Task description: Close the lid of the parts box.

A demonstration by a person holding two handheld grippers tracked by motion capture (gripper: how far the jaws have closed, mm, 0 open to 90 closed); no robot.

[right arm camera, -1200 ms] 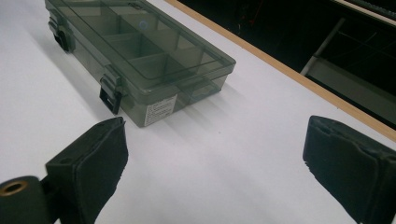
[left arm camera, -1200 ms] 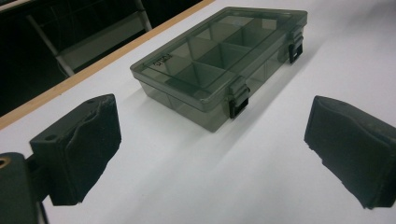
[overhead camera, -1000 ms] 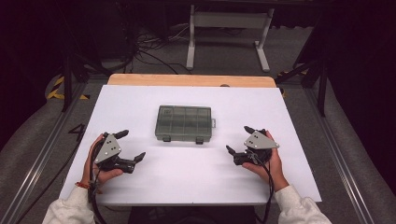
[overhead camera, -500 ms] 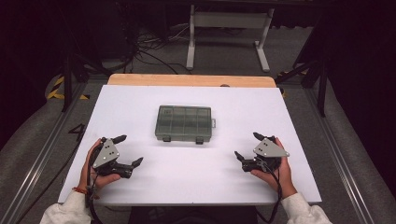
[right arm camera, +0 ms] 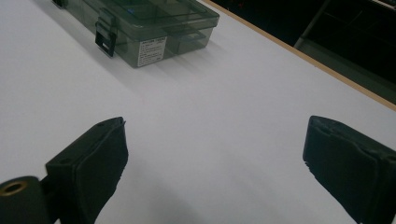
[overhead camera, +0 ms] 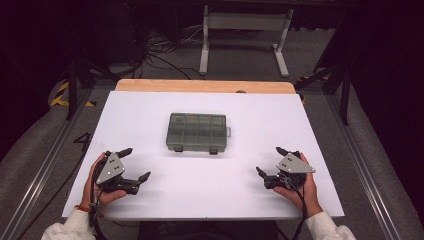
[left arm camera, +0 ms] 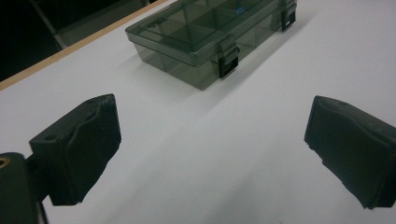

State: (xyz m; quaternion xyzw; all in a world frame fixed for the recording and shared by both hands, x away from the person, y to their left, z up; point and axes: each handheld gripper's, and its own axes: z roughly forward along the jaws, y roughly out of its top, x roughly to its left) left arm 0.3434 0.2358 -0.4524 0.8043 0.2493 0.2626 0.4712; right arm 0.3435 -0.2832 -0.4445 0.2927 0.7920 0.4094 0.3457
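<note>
High view shows the shut box [overhead camera: 197, 132] mid-table, latches toward the near edge, where the left gripper [overhead camera: 136, 164] and right gripper [overhead camera: 267, 161] rest gaping, empty, ready to reach.

White table top [overhead camera: 150, 115] with a wooden strip [overhead camera: 205, 86] at its twelve o'clock edge, white metal stand [overhead camera: 242, 30] beyond, cables [overhead camera: 160, 47] on grey floor at eleven o'clock, yellow-black tape [overhead camera: 62, 95] at nine.
</note>
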